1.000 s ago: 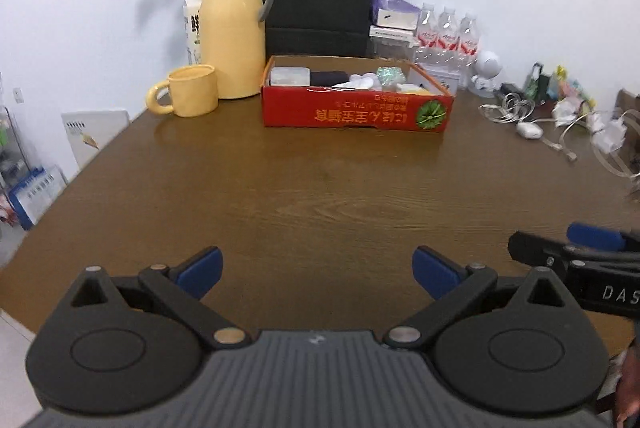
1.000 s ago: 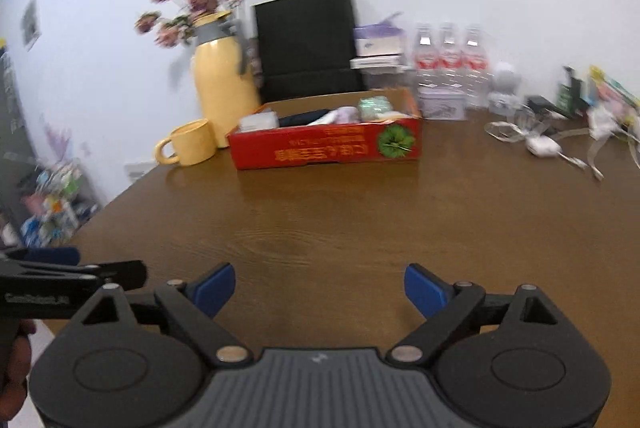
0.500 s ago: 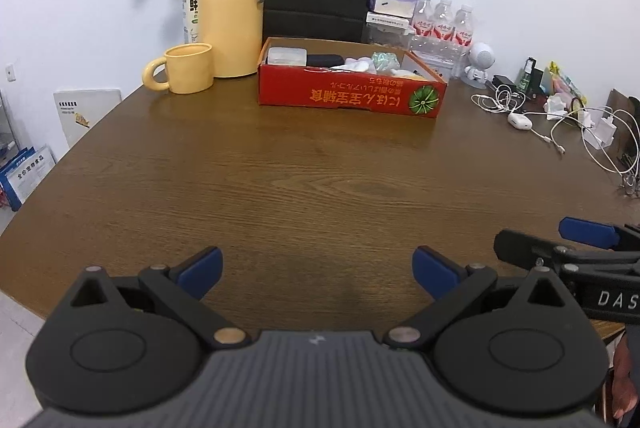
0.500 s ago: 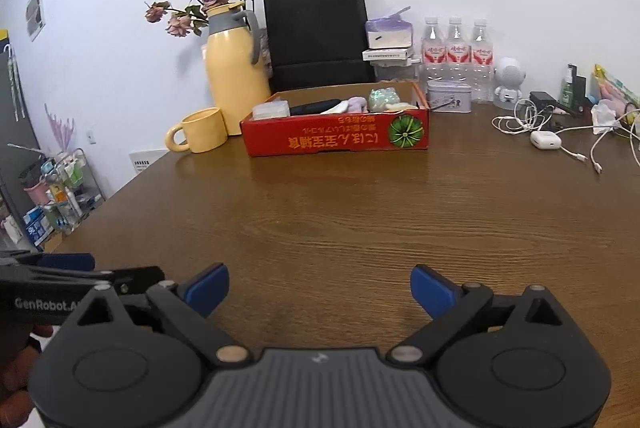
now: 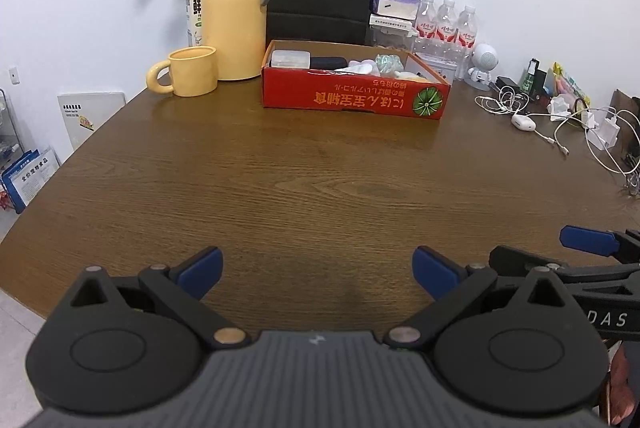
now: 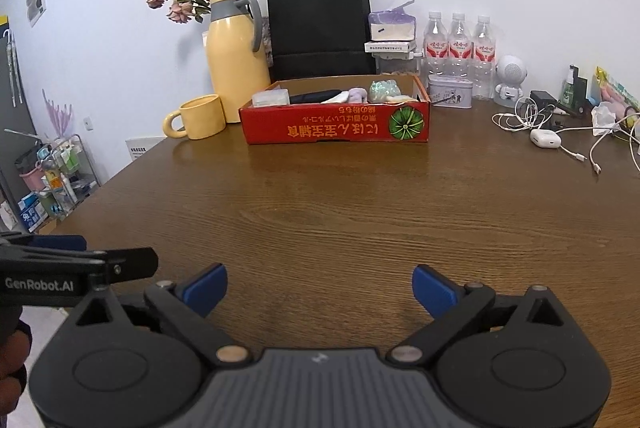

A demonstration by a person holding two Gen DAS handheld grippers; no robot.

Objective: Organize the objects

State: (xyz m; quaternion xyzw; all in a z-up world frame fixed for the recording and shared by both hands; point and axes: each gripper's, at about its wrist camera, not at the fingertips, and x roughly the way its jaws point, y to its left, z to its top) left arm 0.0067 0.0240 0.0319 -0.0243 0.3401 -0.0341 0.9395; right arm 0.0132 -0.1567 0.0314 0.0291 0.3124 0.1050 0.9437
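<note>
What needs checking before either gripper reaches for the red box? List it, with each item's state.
1. Left gripper open with nothing between its fingers: ok.
2. Right gripper open and empty: ok.
3. Table bare between the grippers and the red box: ok.
4. Box open on top, its contents reachable from above: ok.
5. Mug and jug stand apart from the box's left end: ok.
6. Room left inside the box for more things: cannot tell, its front wall hides the floor.
</note>
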